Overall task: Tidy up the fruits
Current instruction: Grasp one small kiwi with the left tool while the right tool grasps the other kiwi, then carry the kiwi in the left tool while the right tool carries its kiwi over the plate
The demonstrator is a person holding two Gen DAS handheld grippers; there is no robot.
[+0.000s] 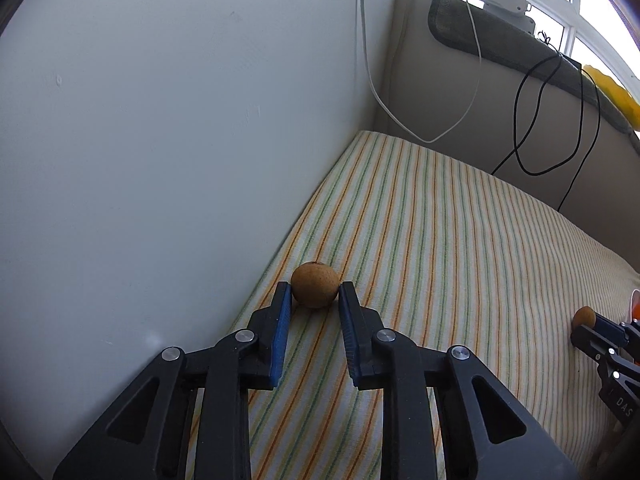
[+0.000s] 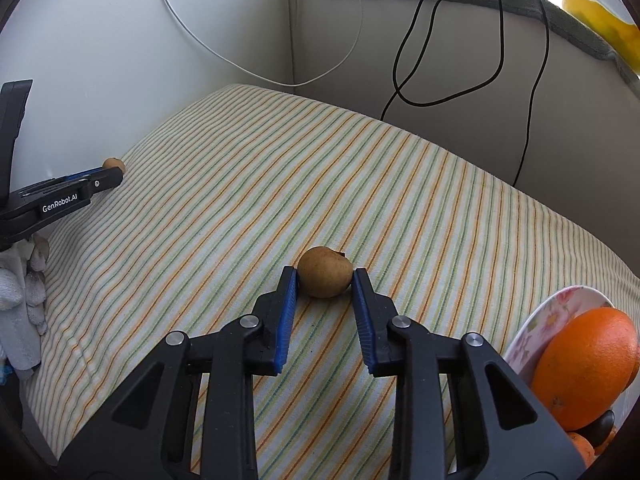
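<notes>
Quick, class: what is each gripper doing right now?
Left gripper: shut on a small brown fruit.
Right gripper: shut on another brown fruit.

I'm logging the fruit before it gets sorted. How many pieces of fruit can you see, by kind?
Small brown round fruits: 2, one between the left tongs, one between the right tongs.
Oranges: 1 whole on the floral plate; more orange fruit beneath it, too hidden to count.
Total: 3 clearly seen.

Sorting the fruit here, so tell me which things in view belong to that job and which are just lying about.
Job: left gripper on small brown fruit; right gripper on second brown fruit; orange; flowered plate.
Lying about: white cable, black cable, striped cloth.
</notes>
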